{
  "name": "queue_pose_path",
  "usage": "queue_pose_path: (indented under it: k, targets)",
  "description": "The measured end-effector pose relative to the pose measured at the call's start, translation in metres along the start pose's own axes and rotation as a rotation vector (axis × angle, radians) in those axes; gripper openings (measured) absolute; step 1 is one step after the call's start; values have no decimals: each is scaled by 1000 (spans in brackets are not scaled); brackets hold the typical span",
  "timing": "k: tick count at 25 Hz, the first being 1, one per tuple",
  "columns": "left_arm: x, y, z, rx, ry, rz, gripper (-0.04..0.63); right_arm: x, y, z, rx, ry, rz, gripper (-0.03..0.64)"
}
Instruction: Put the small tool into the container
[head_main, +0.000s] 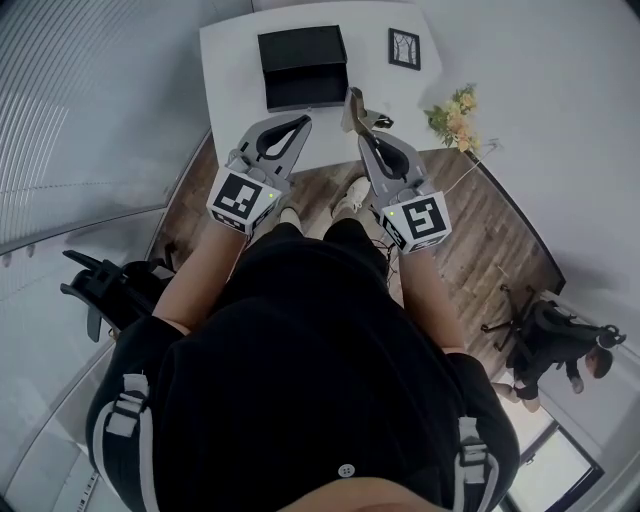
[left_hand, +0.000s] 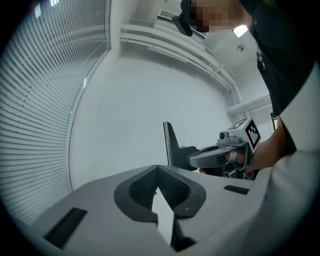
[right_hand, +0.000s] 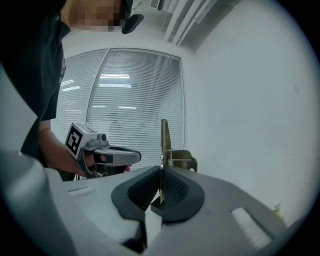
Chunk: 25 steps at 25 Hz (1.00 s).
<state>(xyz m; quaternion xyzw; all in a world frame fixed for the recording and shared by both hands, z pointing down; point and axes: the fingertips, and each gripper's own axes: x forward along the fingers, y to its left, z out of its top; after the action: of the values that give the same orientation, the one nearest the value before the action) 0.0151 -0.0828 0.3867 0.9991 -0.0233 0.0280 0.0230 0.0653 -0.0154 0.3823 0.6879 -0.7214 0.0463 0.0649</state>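
The black open container (head_main: 303, 67) sits on the white table (head_main: 230, 60) ahead of me. My right gripper (head_main: 363, 132) is shut on the small brass-coloured tool (head_main: 354, 108), held in the air near the table's front edge, just right of the container. In the right gripper view the tool (right_hand: 164, 141) stands upright out of the shut right gripper (right_hand: 160, 173). My left gripper (head_main: 299, 123) is shut with nothing in it, below the container's front. The left gripper view shows its closed tips (left_hand: 158, 171) and, beyond them, the tool (left_hand: 171, 145) in the other gripper.
A small framed picture (head_main: 404, 48) lies on the table's right part, and a bunch of flowers (head_main: 455, 113) stands beside the table. On the wooden floor are a black office chair (head_main: 105, 285) at the left and a seated person (head_main: 560, 345) at the lower right.
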Motion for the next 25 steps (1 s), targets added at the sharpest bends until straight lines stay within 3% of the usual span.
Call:
queue_pose_path:
  k: [12,25]
  targets:
    - [78,39,-4,11,26,100,8,51,-86,-9,-3,12,122,14]
    - [133,74,-10,13,46,346,8,108,-156,-33,-38,75,366,14]
